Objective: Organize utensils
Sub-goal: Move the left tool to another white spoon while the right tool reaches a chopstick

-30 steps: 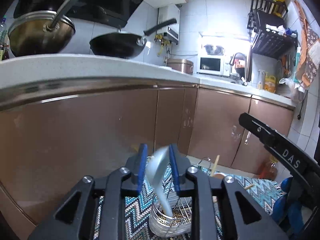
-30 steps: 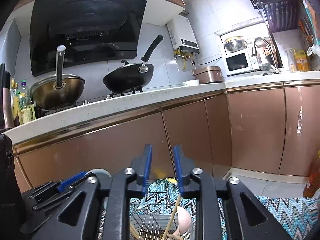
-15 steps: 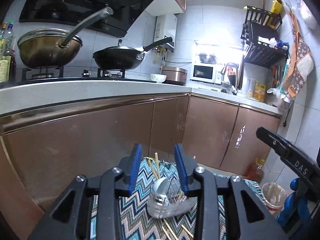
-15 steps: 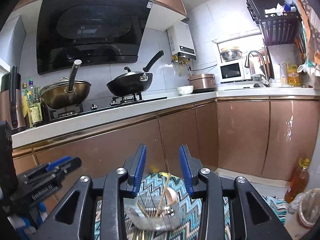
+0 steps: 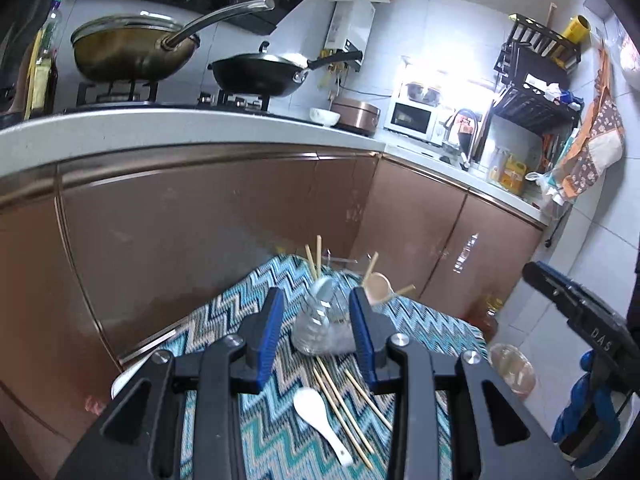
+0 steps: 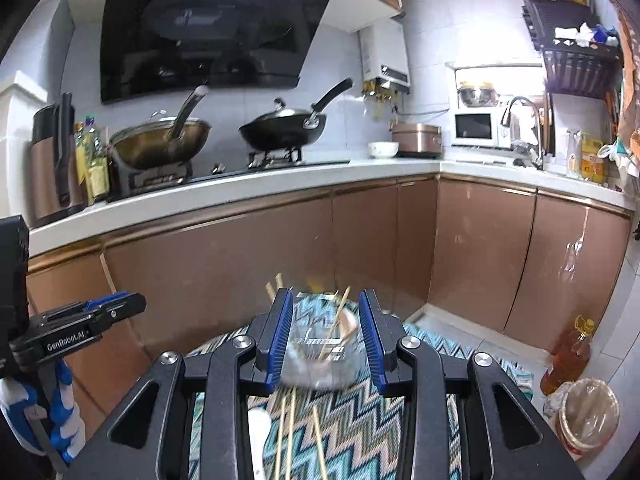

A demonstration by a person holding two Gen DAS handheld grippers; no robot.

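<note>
Left wrist view showed my left gripper (image 5: 316, 334) w/ jaws spread, nothing between the blue pads (image 5: 267, 340), hanging above the zigzag cloth (image 5: 276, 436). Utensil holder (image 5: 320, 330) stood on that cloth near its far end, w/ chopsticks (image 5: 314, 256), a metal spoon (image 5: 323, 288) and a wooden spoon (image 5: 377, 286) sticking out of it. Nearer me than the holder, loose chopsticks (image 5: 344, 404) and a white spoon (image 5: 320, 416) lay flat on the cloth, just beside each other. Right gripper (image 6: 326, 338) also spread wide, gripping nothing, its pads (image 6: 370, 340) framing the holder (image 6: 320, 360) from above; pic was blurred there. Beyond the holder ran the brown cabinets (image 6: 360, 248) and countertop (image 6: 256, 190) w/ a black wok (image 6: 282, 132).
</note>
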